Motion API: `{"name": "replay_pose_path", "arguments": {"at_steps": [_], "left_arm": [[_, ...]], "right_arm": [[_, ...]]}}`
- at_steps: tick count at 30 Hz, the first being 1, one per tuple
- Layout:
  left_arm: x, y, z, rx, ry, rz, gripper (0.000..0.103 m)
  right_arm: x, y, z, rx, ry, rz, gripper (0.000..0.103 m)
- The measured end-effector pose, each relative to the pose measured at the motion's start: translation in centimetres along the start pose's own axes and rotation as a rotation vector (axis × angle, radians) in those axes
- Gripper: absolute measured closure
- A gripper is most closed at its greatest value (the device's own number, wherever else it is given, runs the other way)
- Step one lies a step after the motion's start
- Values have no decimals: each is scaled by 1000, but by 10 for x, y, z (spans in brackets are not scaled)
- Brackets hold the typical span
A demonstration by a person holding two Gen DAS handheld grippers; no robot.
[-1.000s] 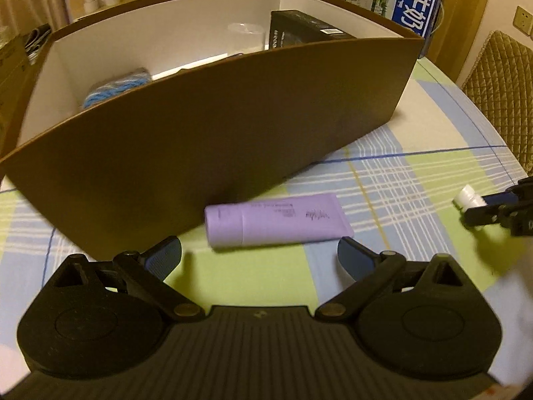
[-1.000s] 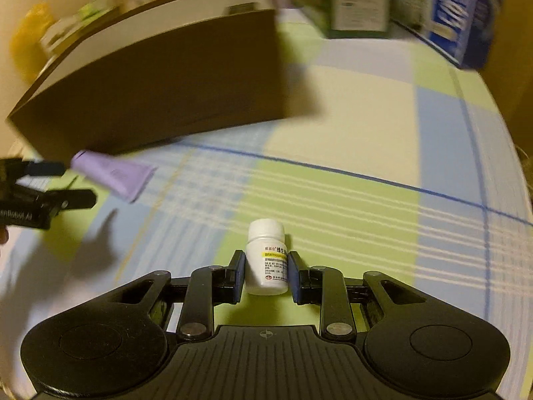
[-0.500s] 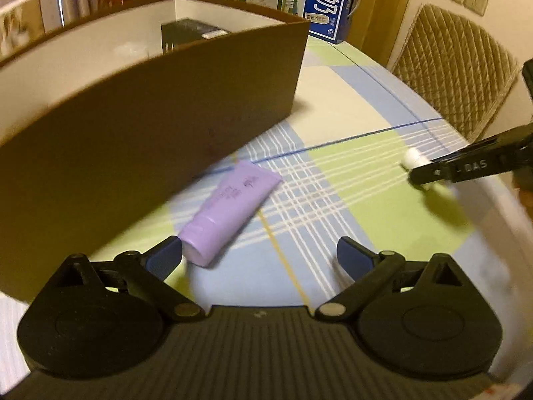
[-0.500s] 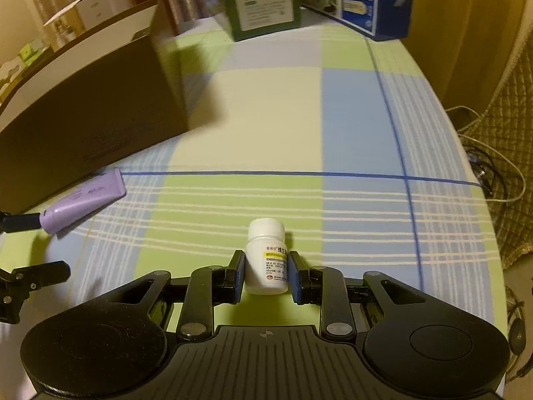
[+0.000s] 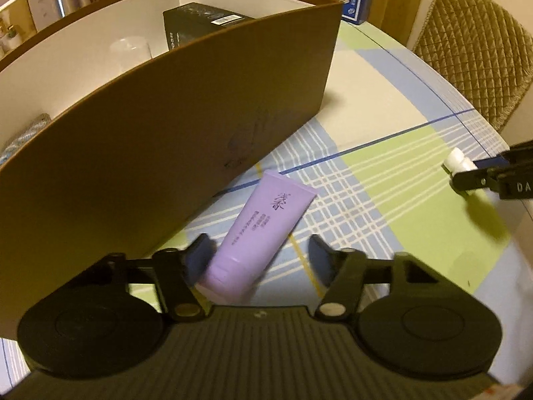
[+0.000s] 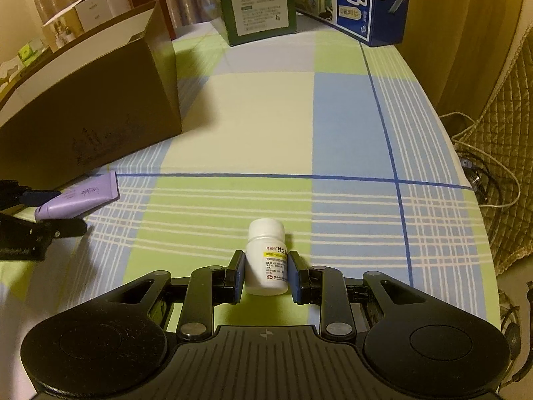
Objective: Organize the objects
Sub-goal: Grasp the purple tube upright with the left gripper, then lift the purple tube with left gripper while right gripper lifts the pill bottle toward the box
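Tube [image 5: 263,230], lilac with dark lettering, lies flat on the checked tabletop [image 5: 383,123], just beside the front wall of the brown box [image 5: 173,133]. Its capped end sits between the fingers of my left claw [image 5: 260,256], which is spread wide around it; the left pad [image 5: 200,256] looks close to or touching the tube, though blur keeps me from telling, and the right pad is clearly apart from it. The tube's flat crimped end points away from me, toward the box.

My right claw [image 6: 266,273] is clamped on a small white bottle [image 6: 268,256], which stands upright with its printed label facing the camera and its cap above the fingers. In the left view the bottle shows at the far right edge, well apart from the tube.

The box is open at the top with a white inside. In it I see a black carton [image 5: 200,23] at the far end, a clear cup [image 5: 131,50] near it, and something blue and white [image 5: 23,136] at the near end that I cannot identify.

Beyond the box, milk cartons [image 6: 353,0] stand at the back edge of the tabletop. A quilted chair [image 5: 476,53] stands to the right.
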State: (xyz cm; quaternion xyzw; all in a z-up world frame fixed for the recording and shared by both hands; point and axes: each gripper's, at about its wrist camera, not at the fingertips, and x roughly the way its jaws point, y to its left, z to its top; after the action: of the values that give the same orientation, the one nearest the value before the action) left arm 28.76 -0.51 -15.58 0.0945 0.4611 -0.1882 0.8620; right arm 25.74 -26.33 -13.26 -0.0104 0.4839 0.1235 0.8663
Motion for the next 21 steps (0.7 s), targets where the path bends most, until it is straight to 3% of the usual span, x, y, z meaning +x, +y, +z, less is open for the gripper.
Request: {"name": "replay_pose_path", "arguments": {"at_steps": [8,14,21], "left_arm": [[-8,-5,-7,-47,12,11,75],[-23,-8,-24,-135,26,43,77],[-56,-17,-65,-233,43,75,77]], "right_arm": [[0,5,-4,-35,-14,9,79],[0,26,-10,-119,-13,34,79],[-2,62,-28,-244,-10,135,79]]}}
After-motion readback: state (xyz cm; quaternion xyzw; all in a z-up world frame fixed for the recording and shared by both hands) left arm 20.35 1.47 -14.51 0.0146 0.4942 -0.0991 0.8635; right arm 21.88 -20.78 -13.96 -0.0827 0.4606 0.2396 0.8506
